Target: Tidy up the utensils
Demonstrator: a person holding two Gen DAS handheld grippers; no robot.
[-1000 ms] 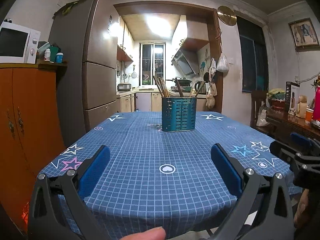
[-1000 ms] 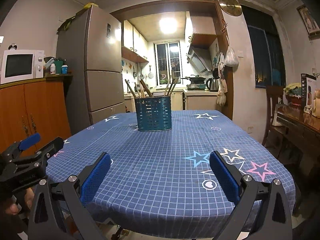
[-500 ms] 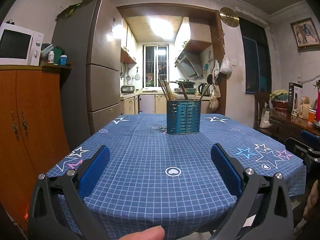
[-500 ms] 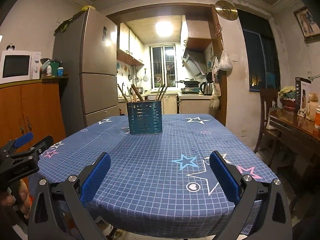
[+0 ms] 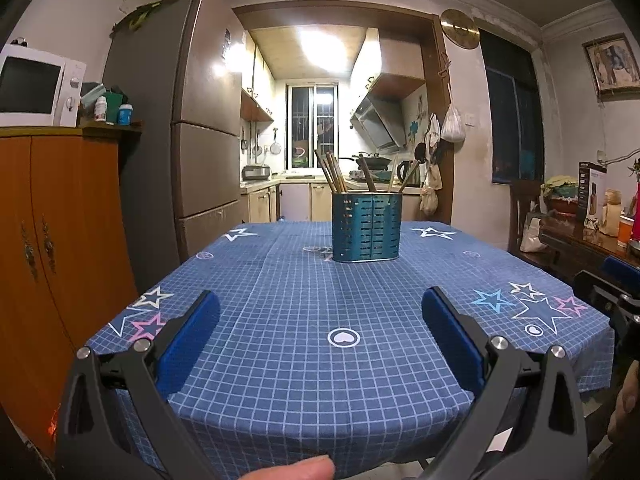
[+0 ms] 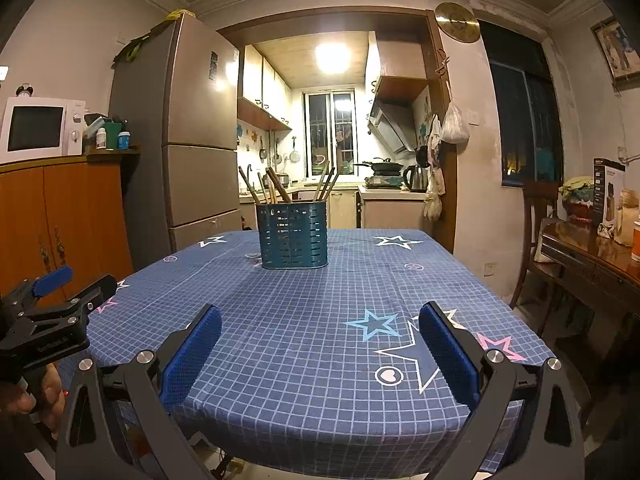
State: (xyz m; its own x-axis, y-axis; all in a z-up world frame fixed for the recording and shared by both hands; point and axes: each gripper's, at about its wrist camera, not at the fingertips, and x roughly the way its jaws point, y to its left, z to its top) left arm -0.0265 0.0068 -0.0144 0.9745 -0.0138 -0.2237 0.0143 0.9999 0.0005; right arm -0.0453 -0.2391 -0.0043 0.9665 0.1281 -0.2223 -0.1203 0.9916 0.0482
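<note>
A teal perforated utensil holder (image 5: 366, 227) stands upright at the far middle of the table, also in the right wrist view (image 6: 293, 235). Several wooden utensils (image 5: 334, 172) stick out of its top, also in the right wrist view (image 6: 276, 189). My left gripper (image 5: 320, 312) is open and empty over the near table edge, well short of the holder. My right gripper (image 6: 319, 320) is open and empty, also near the front edge. Each gripper shows at the other view's side: the right one (image 5: 618, 284), the left one (image 6: 60, 292).
The table carries a blue checked cloth with stars (image 5: 304, 312). An orange cabinet (image 5: 52, 240) with a microwave (image 5: 34, 86) and a fridge (image 5: 192, 128) stand to the left. A dark wooden side table (image 6: 592, 256) and chair (image 6: 536, 216) stand to the right.
Both grippers have drawn back and lowered a little toward the table's front edge. The holder has shifted in both views. Both grippers stay open.
</note>
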